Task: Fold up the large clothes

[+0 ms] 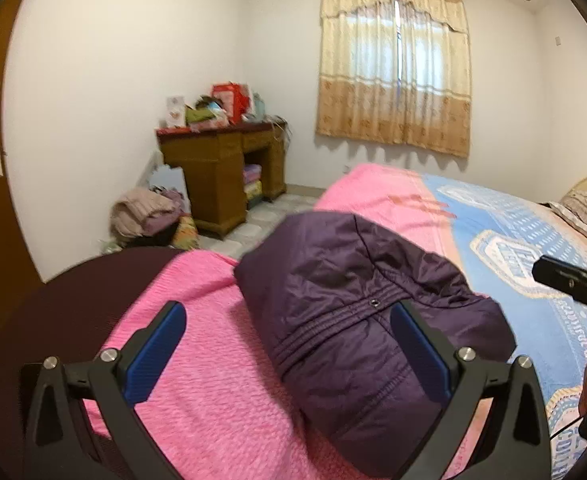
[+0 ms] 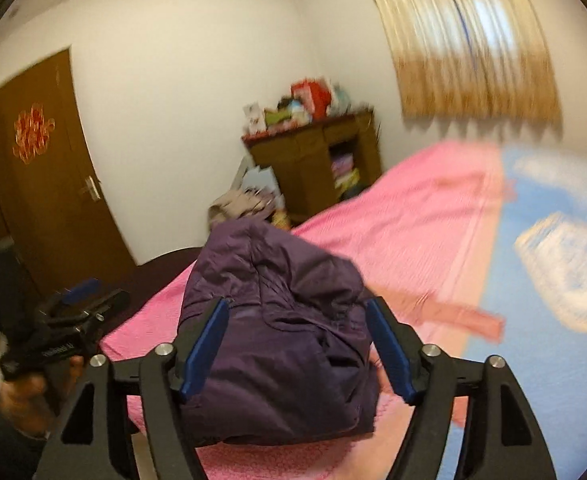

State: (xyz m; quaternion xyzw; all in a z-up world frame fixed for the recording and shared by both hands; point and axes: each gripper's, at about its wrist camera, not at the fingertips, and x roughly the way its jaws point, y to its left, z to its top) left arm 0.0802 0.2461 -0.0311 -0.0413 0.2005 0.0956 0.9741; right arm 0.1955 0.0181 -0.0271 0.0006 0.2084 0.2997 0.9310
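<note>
right wrist view: purple jacket [image 2: 281,344] lay bundled straight ahead between the right gripper [image 2: 297,354]'s parted, unpressing pads.
left gripper [image 1: 287,354]: wide open, empty, the bundle off toward its right finger.

The bed [image 1: 373,196] is spread with a pink textured cover [image 1: 213,360] on the near side and a blue patterned blanket [image 1: 505,232] farther over. A purple padded jacket [image 1: 357,312], folded into a bulky bundle, lies directly on the pink cover near the bed's edge. Up at the head end rests a patterned pillow [image 1: 585,210].
</note>
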